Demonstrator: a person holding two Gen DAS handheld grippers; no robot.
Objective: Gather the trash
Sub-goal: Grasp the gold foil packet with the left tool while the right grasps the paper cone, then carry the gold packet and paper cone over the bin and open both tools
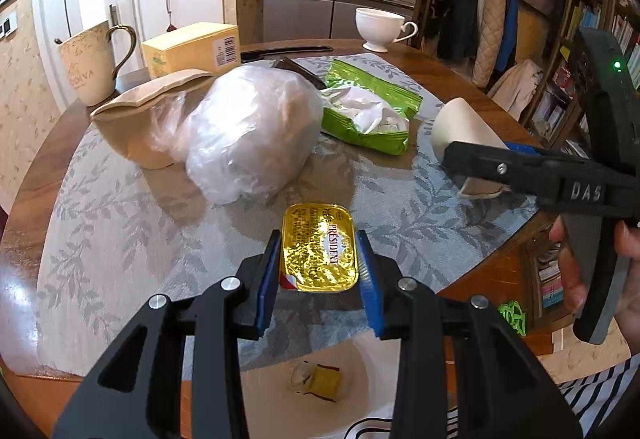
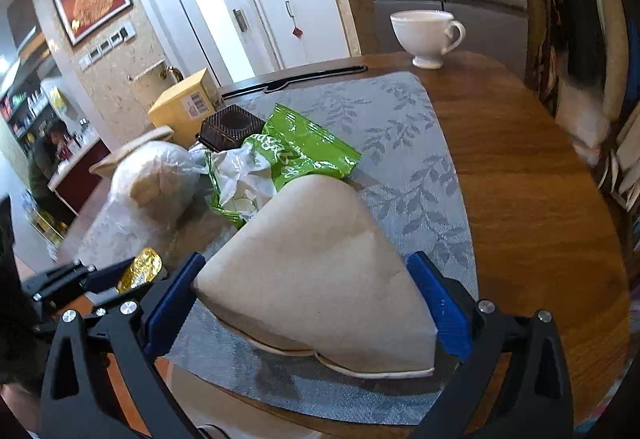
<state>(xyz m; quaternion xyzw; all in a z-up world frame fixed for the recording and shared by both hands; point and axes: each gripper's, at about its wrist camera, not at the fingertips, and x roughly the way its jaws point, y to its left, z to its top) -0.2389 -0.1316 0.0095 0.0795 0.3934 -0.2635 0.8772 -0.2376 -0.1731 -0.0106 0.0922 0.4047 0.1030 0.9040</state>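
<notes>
Both grippers tilt down over the leaf-patterned placemat [image 1: 120, 207] on the round wooden table [image 2: 520, 199]. The left gripper [image 1: 320, 263] has its blue pads pressed on the two long sides of a small gold foil butter portion [image 1: 318, 247], crinkled on top with printed lettering, at the mat's near edge. The right gripper [image 2: 308, 303], in a hand [image 1: 580, 279] at the right, clamps a flattened beige paper cup [image 2: 320, 259] lying on its side just beside a torn green wrapper [image 2: 296, 155]
</notes>
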